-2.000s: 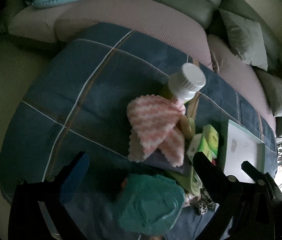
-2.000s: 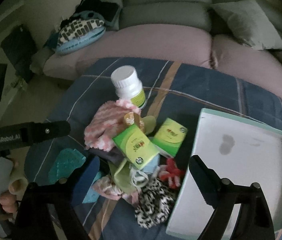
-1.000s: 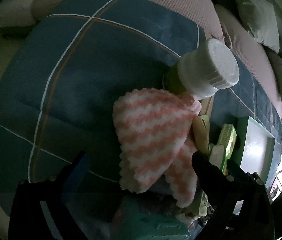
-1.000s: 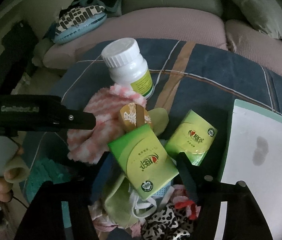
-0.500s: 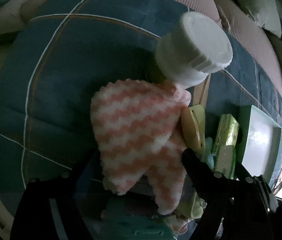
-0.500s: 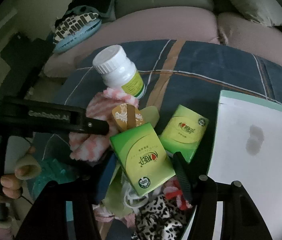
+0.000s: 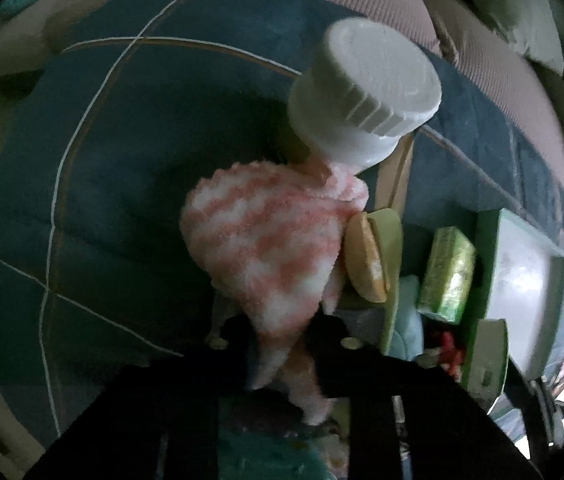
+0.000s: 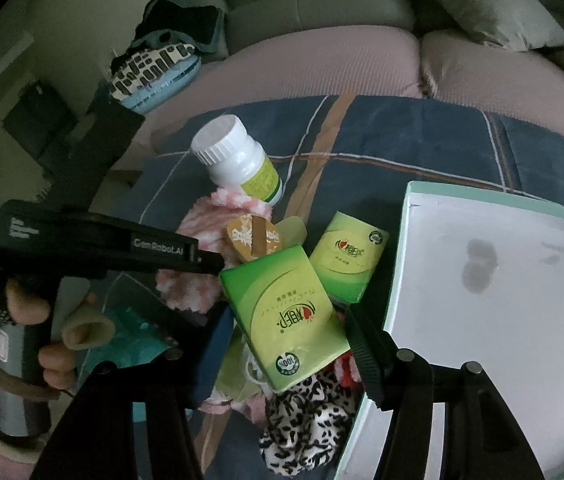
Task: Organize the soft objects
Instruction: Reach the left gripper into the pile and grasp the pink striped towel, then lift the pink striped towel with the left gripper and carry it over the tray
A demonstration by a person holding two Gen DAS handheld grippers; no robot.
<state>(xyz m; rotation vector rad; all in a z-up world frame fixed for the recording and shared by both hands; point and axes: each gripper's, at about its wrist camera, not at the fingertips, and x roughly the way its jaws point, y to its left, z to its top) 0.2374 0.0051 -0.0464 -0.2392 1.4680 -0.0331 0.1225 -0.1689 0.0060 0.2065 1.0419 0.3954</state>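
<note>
1. One pink-and-white striped cloth (image 7: 265, 256) lies in the pile on the blue plaid blanket (image 7: 121, 160), its top edge against one white-capped pill bottle (image 7: 362, 100).
2. Two green tissue packs: the nearer tissue pack (image 8: 286, 316) lies tilted on top of the heap, the farther tissue pack (image 8: 348, 256) just beside the tray.
3. One white tray (image 8: 498, 300) with a mint rim sits at the right of the pile; one leopard-print fabric piece (image 8: 306, 428) lies at its lower left corner, and one teal cloth (image 8: 133, 340) shows under the left gripper.
4. The left gripper (image 7: 282, 344) reaches in low over the pile, its fingers closed on the lower tip of the striped cloth.
5. The right gripper (image 8: 286, 356) hangs above the heap, its fingers spread wide to either side of the nearer tissue pack, not touching it as far as can be seen.
6. Half a second ago the left fingers stood apart around the cloth; now they have pinched together on it and the camera sits closer.
7. The right gripper has shifted only slightly since then.
</note>
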